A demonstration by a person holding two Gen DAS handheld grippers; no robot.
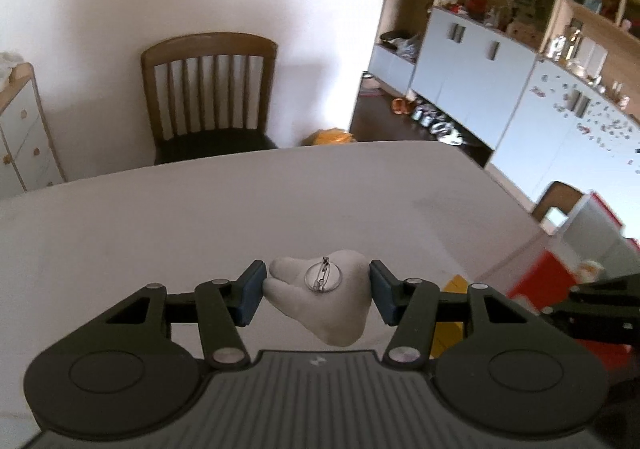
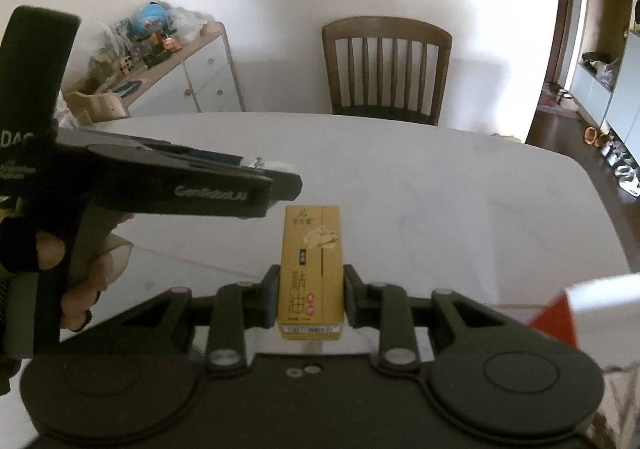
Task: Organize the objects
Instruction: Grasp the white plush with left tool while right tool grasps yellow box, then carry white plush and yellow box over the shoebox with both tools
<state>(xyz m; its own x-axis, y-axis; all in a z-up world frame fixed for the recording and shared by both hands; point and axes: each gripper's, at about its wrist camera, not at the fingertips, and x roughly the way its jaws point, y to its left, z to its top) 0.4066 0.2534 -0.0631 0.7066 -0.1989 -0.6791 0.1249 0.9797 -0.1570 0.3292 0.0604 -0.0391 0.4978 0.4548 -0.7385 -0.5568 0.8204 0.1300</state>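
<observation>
Right wrist: gold box (image 2: 311,273) between tool (image 2: 310,295) pads.

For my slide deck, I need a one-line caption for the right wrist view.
Right gripper clamps a gold carton above the white table; left gripper alongside.

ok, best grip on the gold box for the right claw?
As it is held now: right claw pads on the two narrow side faces of the gold box, near its barcode end, coming in along its length. Those faces are flat and parallel.
</observation>
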